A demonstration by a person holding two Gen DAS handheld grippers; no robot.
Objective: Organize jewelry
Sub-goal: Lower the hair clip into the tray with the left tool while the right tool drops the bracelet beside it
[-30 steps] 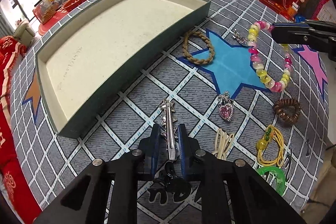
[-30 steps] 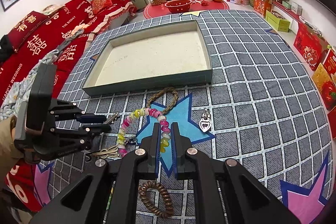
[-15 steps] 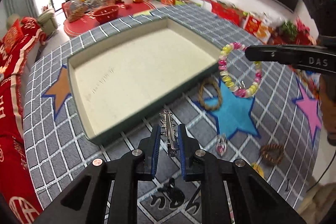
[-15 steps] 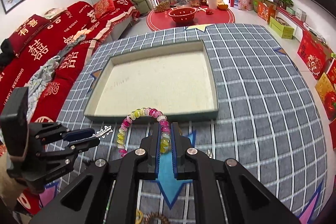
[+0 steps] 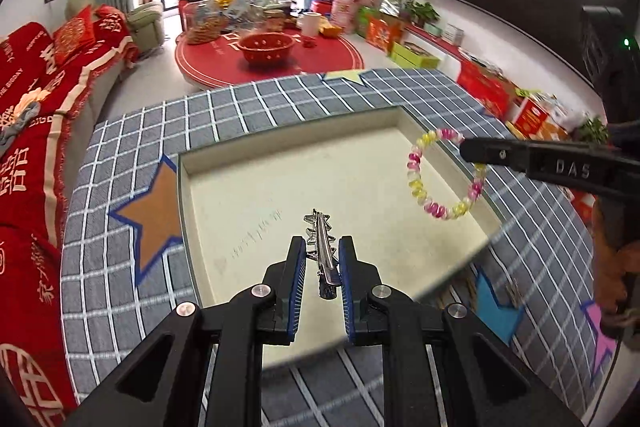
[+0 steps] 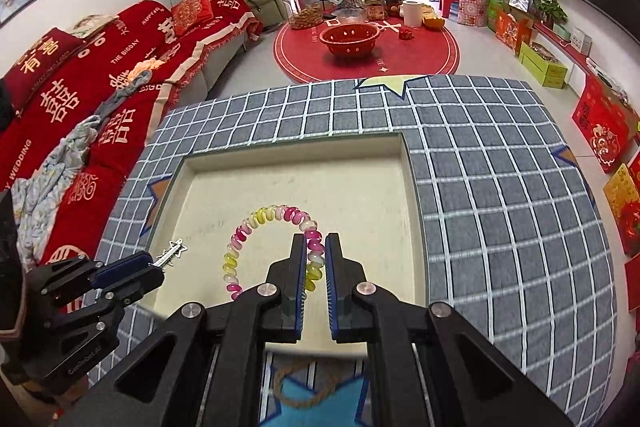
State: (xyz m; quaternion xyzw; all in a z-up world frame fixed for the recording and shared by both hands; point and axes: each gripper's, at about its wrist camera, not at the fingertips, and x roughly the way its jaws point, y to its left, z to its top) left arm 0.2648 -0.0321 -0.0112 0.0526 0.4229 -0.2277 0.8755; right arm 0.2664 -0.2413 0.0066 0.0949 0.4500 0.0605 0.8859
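Observation:
My left gripper (image 5: 322, 251) is shut on a silver star hair clip (image 5: 321, 245) and holds it above the near part of the shallow green tray (image 5: 184, 203) with a cream floor. My right gripper (image 6: 316, 250) is shut on a pink, yellow and white beaded bracelet (image 6: 256, 221), which hangs above the tray (image 6: 412, 187). The right gripper (image 5: 472, 151) with the bracelet (image 5: 416, 183) shows at the right of the left wrist view. The left gripper (image 6: 158, 265) with the clip (image 6: 172, 251) shows at the lower left of the right wrist view.
The tray lies on a grey checked cloth (image 6: 500, 187) with star patches. A braided brown ring (image 6: 308, 387) lies on a blue star just before the tray. A small silver charm (image 5: 514, 291) lies near the blue star. A red sofa (image 6: 80, 99) stands left.
Both grippers have lifted their pieces off the cloth and carried them forward, from in front of the tray to above its floor. Both stay shut.

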